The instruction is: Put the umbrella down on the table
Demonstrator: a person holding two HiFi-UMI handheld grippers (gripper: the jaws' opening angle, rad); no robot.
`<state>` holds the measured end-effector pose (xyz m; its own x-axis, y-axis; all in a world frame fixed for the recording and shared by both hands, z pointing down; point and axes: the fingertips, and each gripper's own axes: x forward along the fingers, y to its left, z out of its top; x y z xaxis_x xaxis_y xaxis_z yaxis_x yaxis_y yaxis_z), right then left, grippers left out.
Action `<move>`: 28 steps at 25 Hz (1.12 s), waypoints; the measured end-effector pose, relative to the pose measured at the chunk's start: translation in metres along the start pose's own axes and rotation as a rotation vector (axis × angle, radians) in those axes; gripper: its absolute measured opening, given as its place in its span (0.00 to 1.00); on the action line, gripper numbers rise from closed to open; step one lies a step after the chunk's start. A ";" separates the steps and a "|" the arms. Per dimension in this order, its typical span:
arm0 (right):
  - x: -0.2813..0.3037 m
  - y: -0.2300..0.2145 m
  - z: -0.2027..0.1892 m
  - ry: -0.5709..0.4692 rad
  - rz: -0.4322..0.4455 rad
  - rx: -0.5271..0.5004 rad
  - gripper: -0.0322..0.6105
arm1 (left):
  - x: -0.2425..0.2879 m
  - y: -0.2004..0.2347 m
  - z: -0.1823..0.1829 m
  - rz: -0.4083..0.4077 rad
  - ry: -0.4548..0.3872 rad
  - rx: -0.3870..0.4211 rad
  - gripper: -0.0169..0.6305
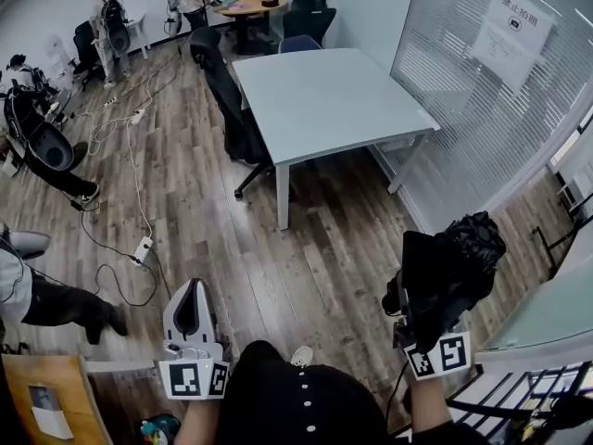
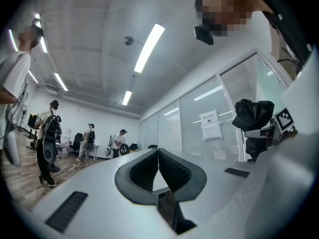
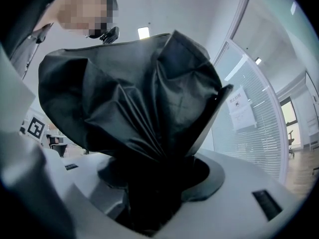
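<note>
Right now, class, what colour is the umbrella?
The umbrella is black, clearest in the right gripper view.

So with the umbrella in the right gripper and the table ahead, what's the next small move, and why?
Probably carry the umbrella forward to the table: the right gripper is clamped on it, but the tabletop lies ahead across wooden floor, so letting go now would likely drop it. The left gripper is shut, empty.

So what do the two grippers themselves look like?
Both have smooth light grey shells with dark pads lining the jaws; the left one's pads are ribbed. The left gripper carries a white cube printed with black square markers at its rear, and the right gripper has a matching cube.
</note>
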<state>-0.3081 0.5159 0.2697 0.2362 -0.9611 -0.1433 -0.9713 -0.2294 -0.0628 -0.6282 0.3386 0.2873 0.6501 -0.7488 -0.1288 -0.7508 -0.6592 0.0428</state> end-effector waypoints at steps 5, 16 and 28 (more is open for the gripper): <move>0.005 0.004 -0.014 0.021 0.021 0.041 0.46 | -0.002 0.008 -0.006 0.031 0.020 0.005 0.05; 0.016 -0.007 -0.022 0.044 0.013 0.040 0.46 | 0.034 -0.004 -0.002 -0.017 0.011 0.017 0.05; 0.043 -0.023 -0.034 0.055 -0.005 0.034 0.46 | 0.066 -0.001 -0.019 -0.018 0.032 0.003 0.05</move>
<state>-0.2761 0.4744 0.2982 0.2386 -0.9670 -0.0888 -0.9683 -0.2301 -0.0968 -0.5828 0.2884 0.2974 0.6670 -0.7386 -0.0974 -0.7392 -0.6725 0.0376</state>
